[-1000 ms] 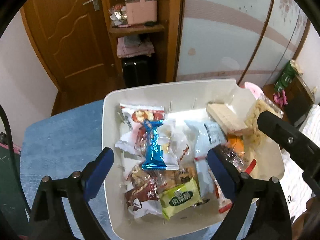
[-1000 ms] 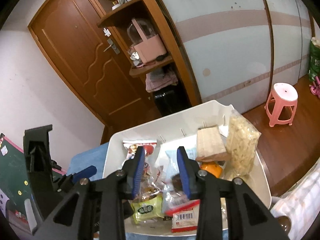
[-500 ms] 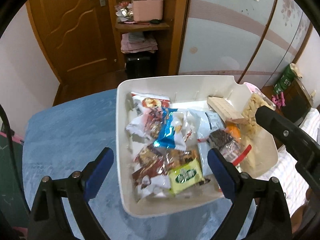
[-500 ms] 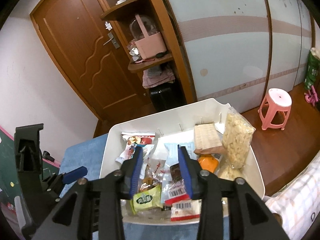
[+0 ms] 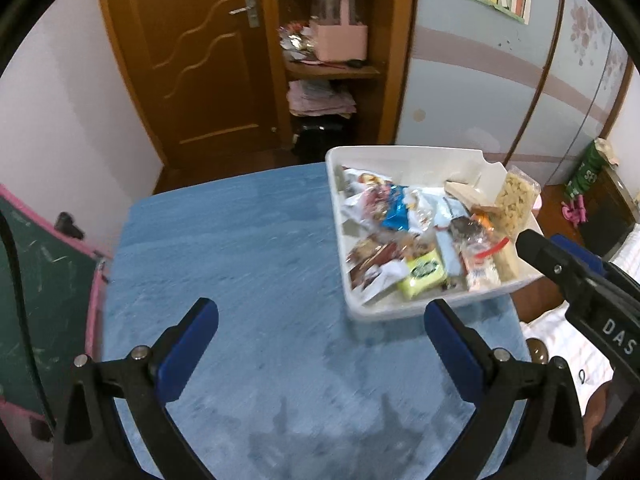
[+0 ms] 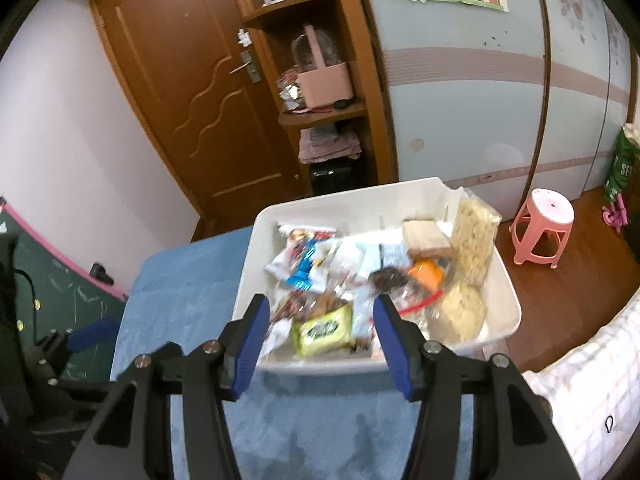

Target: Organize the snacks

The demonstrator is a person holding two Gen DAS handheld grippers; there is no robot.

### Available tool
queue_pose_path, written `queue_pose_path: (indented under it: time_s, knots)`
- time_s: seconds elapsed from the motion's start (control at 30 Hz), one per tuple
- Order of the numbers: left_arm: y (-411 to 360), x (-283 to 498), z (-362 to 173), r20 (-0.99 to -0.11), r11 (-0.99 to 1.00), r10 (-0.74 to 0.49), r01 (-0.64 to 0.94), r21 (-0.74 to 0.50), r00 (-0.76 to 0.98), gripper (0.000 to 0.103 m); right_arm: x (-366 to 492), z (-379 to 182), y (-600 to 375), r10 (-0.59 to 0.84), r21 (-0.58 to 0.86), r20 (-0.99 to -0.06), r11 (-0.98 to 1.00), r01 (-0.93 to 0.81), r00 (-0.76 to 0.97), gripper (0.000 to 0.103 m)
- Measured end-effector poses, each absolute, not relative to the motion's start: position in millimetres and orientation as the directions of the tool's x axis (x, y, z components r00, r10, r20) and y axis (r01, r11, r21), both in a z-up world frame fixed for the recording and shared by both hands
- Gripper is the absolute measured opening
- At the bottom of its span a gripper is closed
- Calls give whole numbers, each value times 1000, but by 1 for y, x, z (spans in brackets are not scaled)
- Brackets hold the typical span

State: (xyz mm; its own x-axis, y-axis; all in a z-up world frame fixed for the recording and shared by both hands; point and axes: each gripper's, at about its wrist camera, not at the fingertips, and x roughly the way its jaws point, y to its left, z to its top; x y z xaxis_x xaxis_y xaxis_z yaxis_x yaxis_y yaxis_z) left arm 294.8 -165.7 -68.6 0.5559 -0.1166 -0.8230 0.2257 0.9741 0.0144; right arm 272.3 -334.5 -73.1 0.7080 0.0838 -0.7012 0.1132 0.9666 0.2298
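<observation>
A white bin [image 5: 400, 312] [image 6: 280, 216] full of wrapped snacks stands on the right of a blue-covered table [image 5: 240, 264]. Inside lie a green packet [image 5: 426, 274] [image 6: 322, 330], a blue packet [image 5: 396, 216] [image 6: 302, 272], an orange snack [image 6: 428, 272], a tan wafer pack [image 6: 424, 236] and a bag of pale puffed pieces [image 5: 516, 196] [image 6: 474, 240]. My left gripper [image 5: 320, 320] is open and empty, above the bare cloth to the left of the bin. My right gripper [image 6: 320, 328] is open and empty, hovering at the bin's near rim.
The right gripper's arm [image 5: 580, 280] juts in at the right of the left wrist view. A green chalkboard with pink frame [image 5: 44, 280] stands left of the table. A wooden door [image 6: 192, 92], shelves with a pink basket [image 6: 326, 84] and a pink stool [image 6: 544, 224] lie beyond.
Both grippers have pulled back and up from the bin. The left one has swung left over bare cloth. The right gripper's jaws have opened wider.
</observation>
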Motion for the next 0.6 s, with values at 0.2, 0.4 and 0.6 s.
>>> queue_pose_path:
  time_s: [0.2,0.4,0.6]
  knots:
    - [-129,239,-47,-804,979,-88,200,39,588,102,235,-67,-301,112,223,-711,972,72,694,55]
    - [-99,186,-31,-778,984,-73,170,44,625,102,192,-60,-265,145,198,-705,980,-3,694,55]
    - [-76,140,-25,-750,990,-25,121,75,662,102,152,-57,-238,162,176,-703,983,-52,692,55]
